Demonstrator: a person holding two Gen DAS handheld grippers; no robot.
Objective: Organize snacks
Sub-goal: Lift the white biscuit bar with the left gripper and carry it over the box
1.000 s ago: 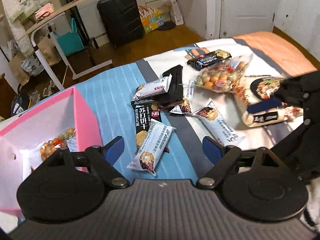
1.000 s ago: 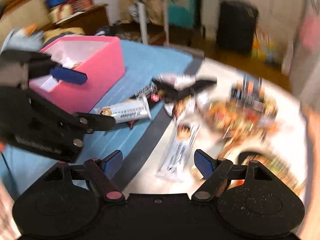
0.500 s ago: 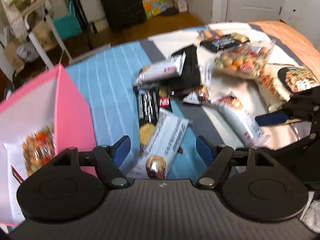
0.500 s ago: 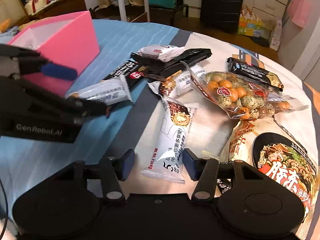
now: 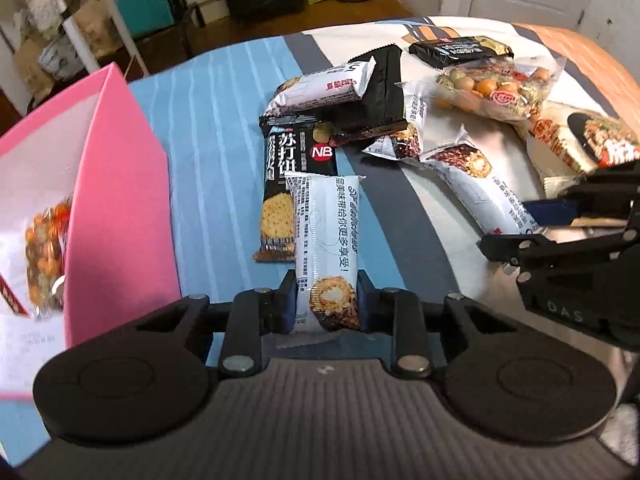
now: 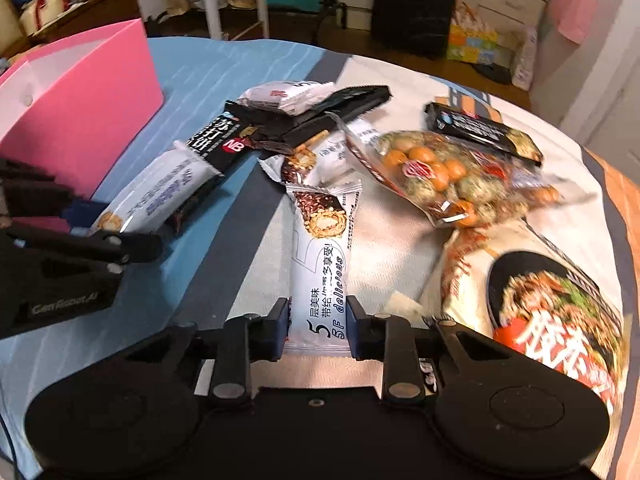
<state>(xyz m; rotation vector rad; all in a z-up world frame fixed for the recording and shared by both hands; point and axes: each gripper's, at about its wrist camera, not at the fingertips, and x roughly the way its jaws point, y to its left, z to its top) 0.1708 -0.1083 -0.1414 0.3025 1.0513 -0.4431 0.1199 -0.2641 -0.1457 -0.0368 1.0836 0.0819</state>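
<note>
Now each of my grippers pinches one white wafer bar on the bed.

My left gripper has its jaws pressed on the near end of a white bar printed "5F delicious", which lies partly over a black cracker pack with a red "NB" badge. My right gripper clamps the near end of a second white bar, also marked "5F delicious". Only the left view looks into the pink box, where a nut bag lies. Only the right view shows "GenRobot.AI" on the left gripper's side and most of the noodle pack. A clear bag of coated nuts lies beyond, beside a dark bar.
</note>
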